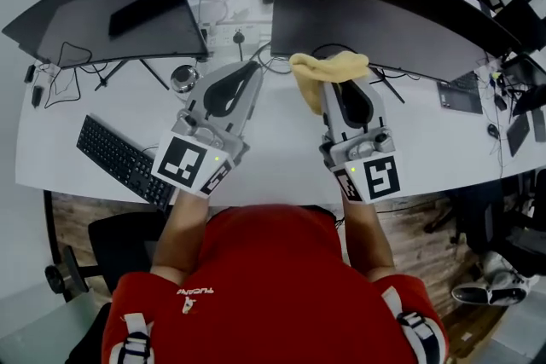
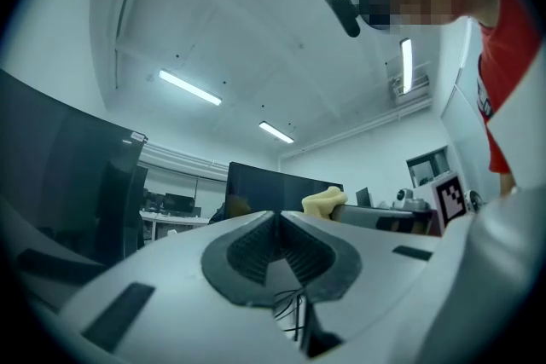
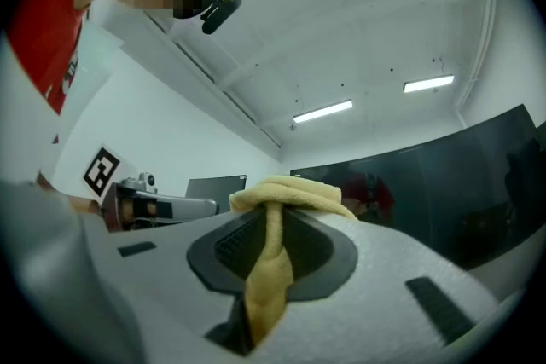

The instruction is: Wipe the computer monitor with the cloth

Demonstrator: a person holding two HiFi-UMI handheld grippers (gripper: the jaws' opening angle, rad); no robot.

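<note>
While the left hand-held gripper (image 2: 277, 215) is closed, the right hand-held gripper (image 3: 271, 217) pinches cloth (image 1: 328, 66).

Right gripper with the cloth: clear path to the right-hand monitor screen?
Probably yes: the right gripper, shut on the yellow cloth, sits just before the monitor, with nothing visible between them.

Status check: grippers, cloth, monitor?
Right gripper shut on yellow cloth, near right monitor's lower edge, contact unclear. Left gripper shut, empty. Nothing blocking screen.

light: bright, even, ceiling strip lights (image 2: 189, 87) | edges: fisheye, dark vignette | blur: little
</note>
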